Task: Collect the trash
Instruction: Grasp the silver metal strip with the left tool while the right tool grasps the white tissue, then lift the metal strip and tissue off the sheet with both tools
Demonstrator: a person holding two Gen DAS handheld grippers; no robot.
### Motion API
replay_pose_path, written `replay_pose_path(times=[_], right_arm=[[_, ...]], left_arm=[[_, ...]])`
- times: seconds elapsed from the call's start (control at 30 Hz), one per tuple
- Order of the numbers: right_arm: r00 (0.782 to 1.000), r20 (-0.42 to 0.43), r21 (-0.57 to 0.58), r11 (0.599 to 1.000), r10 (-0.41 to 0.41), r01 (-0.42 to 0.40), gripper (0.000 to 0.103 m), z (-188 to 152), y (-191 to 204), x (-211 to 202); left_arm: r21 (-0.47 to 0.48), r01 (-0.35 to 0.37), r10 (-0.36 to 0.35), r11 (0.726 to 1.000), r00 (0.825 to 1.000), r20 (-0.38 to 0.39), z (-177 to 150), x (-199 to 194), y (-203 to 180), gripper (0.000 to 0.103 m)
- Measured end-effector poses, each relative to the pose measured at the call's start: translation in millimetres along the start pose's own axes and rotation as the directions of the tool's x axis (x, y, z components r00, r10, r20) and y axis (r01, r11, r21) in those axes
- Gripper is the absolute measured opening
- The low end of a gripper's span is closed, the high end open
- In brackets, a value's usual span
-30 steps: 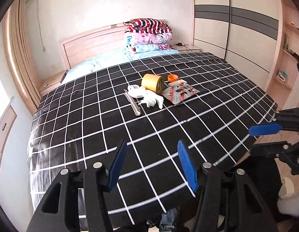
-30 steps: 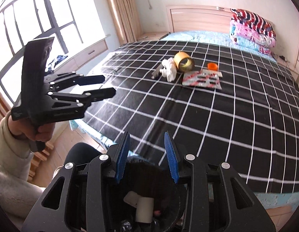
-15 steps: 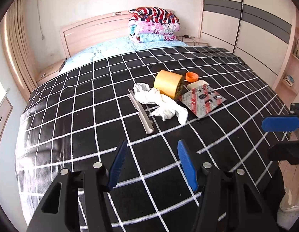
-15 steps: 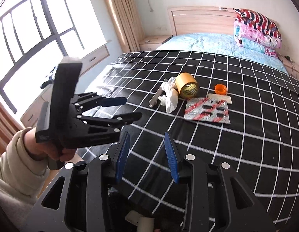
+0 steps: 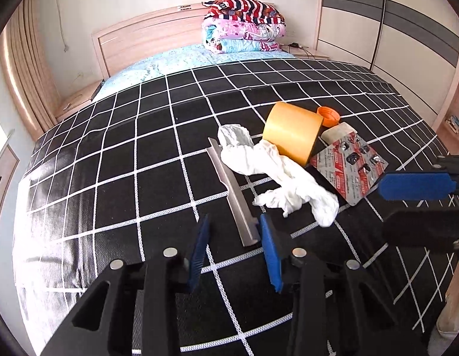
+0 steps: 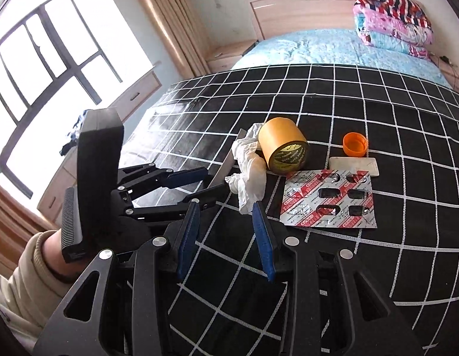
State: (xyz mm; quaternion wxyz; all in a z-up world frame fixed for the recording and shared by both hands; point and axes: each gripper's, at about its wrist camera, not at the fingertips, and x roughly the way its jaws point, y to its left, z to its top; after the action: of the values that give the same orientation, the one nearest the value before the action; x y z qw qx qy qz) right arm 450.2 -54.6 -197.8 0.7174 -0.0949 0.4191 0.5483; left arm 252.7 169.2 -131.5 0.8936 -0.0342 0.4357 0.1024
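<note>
The left gripper [image 5: 234, 249] is seen with its jaws apart and just narrowed, nothing pressed between them; the near end of a grey plastic strip [image 5: 232, 192] lies just ahead of its right fingertip. The strip's long axis runs away from the gripper, toward the headboard [image 5: 149, 38]. The right gripper [image 6: 226, 237] is held parted and empty. Beside the strip lie a crumpled tissue [image 5: 277, 175], tape roll [image 5: 293, 132], blister pack [image 5: 351, 169] and orange cap [image 5: 328, 115] on the checked bedspread [image 5: 111, 178].

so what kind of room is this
Most likely a home bedroom: a bed with a wooden headboard, folded quilts stacked at its head, and a sliding-door wardrobe along one wall.
</note>
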Motion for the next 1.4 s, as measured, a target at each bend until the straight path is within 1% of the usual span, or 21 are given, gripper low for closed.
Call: replay_pose_path(times=[0.1,0.2,0.43,0.47,0.5,0.53,0.6,0.7,0.9,1.17,1.4], right_arm=[[1.0,-0.026,0.01,1.0,0.002,-0.002,0.037,0.3,-2.9,12.7],[0.999,-0.038,0.009,1.0,-0.025,0.025,0.037,3.3,-6.0,25.0],[0.997,-0.045,0.024,0.997,-0.067,0.068,0.037,10.6,-8.7,44.7],[0.996,-0.045,0.021,0.997,-0.074,0.075,0.035,10.3,-7.9,46.6],[0.996,-0.046,0.015,0.997,-0.079,0.08,0.022,9.5,-8.0,47.3],[0.996,-0.045,0.012,0.996,-0.083,0.084,0.017,8.6,-7.5,46.8],[0.996,-0.036,0.007,0.997,-0.083,0.083,0.015,7.2,-6.5,43.7],[0.996,-0.019,-0.003,0.996,-0.085,0.085,0.013,3.7,-1.5,34.2],[0.995,0.03,-0.082,0.992,-0.092,0.094,0.013,-3.7,20.1,3.2],[0.995,0.081,-0.121,0.99,-0.062,0.072,0.013,-19.8,41.5,-40.8],[0.993,0.111,-0.124,0.991,-0.034,0.047,0.013,-52.8,50.9,-74.2]], left_arm=[[-0.008,0.003,-0.003,1.0,1.0,0.004,2.5,2.6,2.8,0.026],[-0.016,0.002,-0.002,1.0,1.0,0.006,3.3,3.1,5.2,0.014],[-0.046,0.0,0.001,0.999,1.0,0.008,-5.1,-5.0,13.4,0.014],[-0.048,-0.002,0.002,0.999,1.0,0.008,-6.7,-6.8,14.0,0.014],[-0.055,-0.009,0.01,0.998,1.0,0.013,-8.6,-9.1,14.8,0.014],[-0.056,-0.007,0.008,0.998,1.0,0.014,-9.3,-10.2,14.0,0.014],[-0.061,-0.01,0.012,0.998,1.0,0.022,-11.3,-16.1,15.1,0.014],[-0.065,-0.012,0.015,0.998,0.999,0.042,-14.1,-26.7,13.3,0.014],[-0.067,-0.005,0.01,0.998,0.997,0.081,-18.8,-48.9,4.0,0.014],[-0.063,-0.008,0.017,0.998,0.99,0.141,-29.2,-89.8,-7.0,0.014],[-0.046,-0.01,0.018,0.999,0.983,0.181,-50.0,-123.8,-23.4,0.014]])
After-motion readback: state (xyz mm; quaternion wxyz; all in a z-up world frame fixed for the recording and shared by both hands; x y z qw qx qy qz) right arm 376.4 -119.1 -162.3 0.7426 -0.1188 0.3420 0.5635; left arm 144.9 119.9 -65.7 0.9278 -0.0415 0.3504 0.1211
